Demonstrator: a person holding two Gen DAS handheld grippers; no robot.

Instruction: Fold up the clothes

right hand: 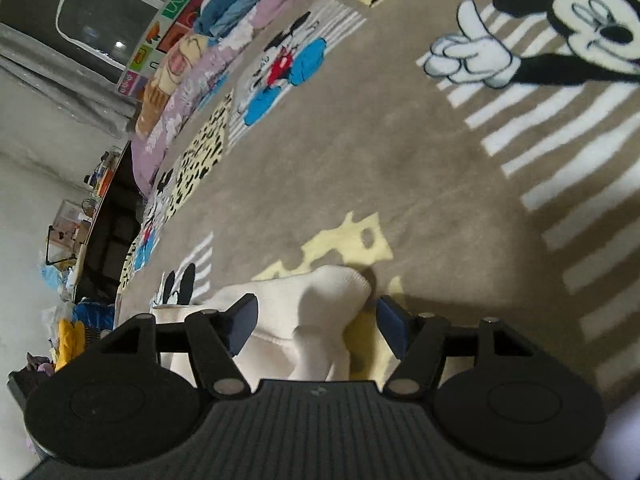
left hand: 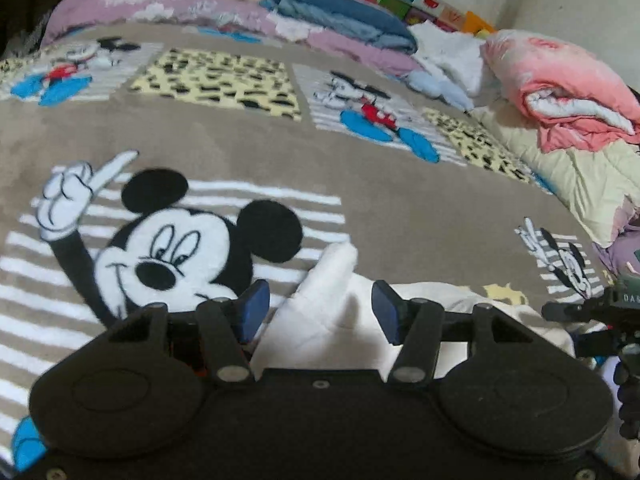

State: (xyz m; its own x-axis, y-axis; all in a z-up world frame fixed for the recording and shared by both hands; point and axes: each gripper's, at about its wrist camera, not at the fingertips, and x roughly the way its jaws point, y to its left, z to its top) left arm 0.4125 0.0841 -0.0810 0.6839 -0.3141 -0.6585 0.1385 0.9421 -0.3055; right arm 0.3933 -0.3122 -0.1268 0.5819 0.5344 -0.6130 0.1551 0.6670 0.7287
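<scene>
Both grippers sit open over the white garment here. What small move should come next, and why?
Probably shut both jaws on the white garment. The left gripper and right gripper each straddle a raised bit of cloth with jaws apart, so neither holds it yet, and no fold can start on the Mickey blanket.

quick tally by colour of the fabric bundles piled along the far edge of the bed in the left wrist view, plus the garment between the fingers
blue folded blanket: 1
pink and white rolled quilt: 1
white fluffy bundle: 1
white garment between the open left gripper fingers: 1
total: 4
</scene>
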